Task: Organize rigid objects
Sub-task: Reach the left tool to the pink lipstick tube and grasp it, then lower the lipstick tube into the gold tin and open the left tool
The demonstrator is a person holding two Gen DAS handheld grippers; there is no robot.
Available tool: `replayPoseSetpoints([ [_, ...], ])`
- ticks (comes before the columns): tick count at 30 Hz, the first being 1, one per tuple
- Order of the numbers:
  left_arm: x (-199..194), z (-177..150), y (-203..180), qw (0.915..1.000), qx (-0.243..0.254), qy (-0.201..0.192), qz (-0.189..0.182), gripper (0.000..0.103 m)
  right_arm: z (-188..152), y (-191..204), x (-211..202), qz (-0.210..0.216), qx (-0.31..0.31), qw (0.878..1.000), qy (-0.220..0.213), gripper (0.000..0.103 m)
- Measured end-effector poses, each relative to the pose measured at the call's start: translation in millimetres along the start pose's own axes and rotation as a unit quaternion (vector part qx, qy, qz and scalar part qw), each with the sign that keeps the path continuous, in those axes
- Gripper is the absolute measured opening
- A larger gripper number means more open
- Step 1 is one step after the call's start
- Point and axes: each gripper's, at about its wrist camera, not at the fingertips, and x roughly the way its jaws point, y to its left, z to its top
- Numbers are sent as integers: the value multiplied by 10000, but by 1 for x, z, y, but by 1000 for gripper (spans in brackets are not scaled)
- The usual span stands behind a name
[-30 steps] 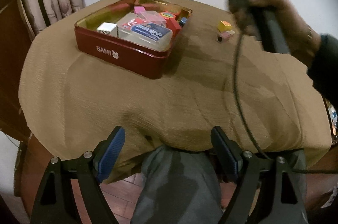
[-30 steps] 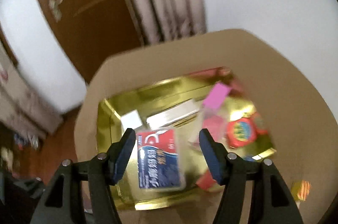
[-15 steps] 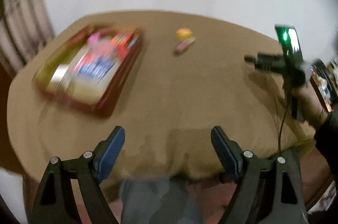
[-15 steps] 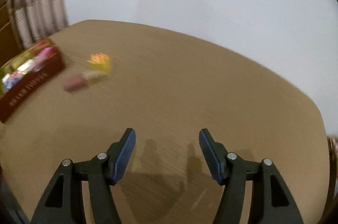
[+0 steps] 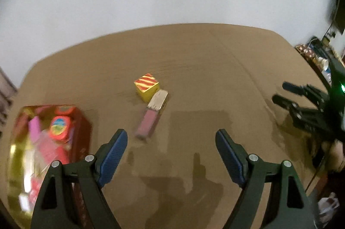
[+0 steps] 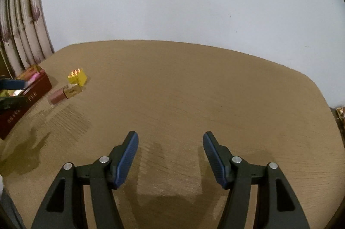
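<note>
Over the middle of the tan-clothed table (image 5: 215, 69), toward its near edge, I have my left gripper (image 5: 171, 155) hanging with its blue-padded fingers (image 5: 113, 155) spread wide and nothing between them. Just ahead of it, a little to the left, lies a pink tube with a pale cap (image 5: 152, 115), its cap end touching a small yellow cube (image 5: 146, 86) striped red and yellow on top. Both sit on the cloth near the centre of the table, apart from the tin.

Along the left edge of the table sits the red tin (image 5: 84, 134), gold inside, already holding a jumble of pink and red items and a round red piece with a colourful face (image 5: 59, 127); blur keeps me from naming the rest. My left gripper's left finger overlaps the tin's near corner in the left wrist view, though I cannot tell whether it touches.

My right gripper (image 6: 170, 155) hovers above bare cloth toward the right side of the table, well apart from the cube and tube, its fingers (image 6: 127, 155) likewise parted and empty. From its camera I see the cube (image 6: 77, 76) and tube (image 6: 64, 94) far off to the left, beside the tin (image 6: 28, 103), with a striped curtain (image 6: 23, 24) behind that corner. In the left wrist view the right gripper (image 5: 286, 94) shows at the table's right edge.
</note>
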Motion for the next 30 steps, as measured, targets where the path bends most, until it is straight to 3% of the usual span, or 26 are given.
replayPoseSetpoints([
  [13,66,26,13,9979,37,647,41,77,2,-6,4,263,168,9995,111,64],
  [15,72,25,16,9970,-23,770,-10,61,2,-5,6,297,212,9992,133,64],
  [17,77,24,17,9959,-79,899,-88,50,1,-8,5,334,250,9990,181,64],
  [22,79,22,12,9961,-9,879,-88,43,1,-7,9,362,236,9986,303,64],
  [26,71,19,12,9965,-81,832,-92,17,1,-4,14,347,231,9985,368,64],
  [30,57,4,0,9966,-373,727,-66,17,0,-4,16,316,248,9983,412,64],
])
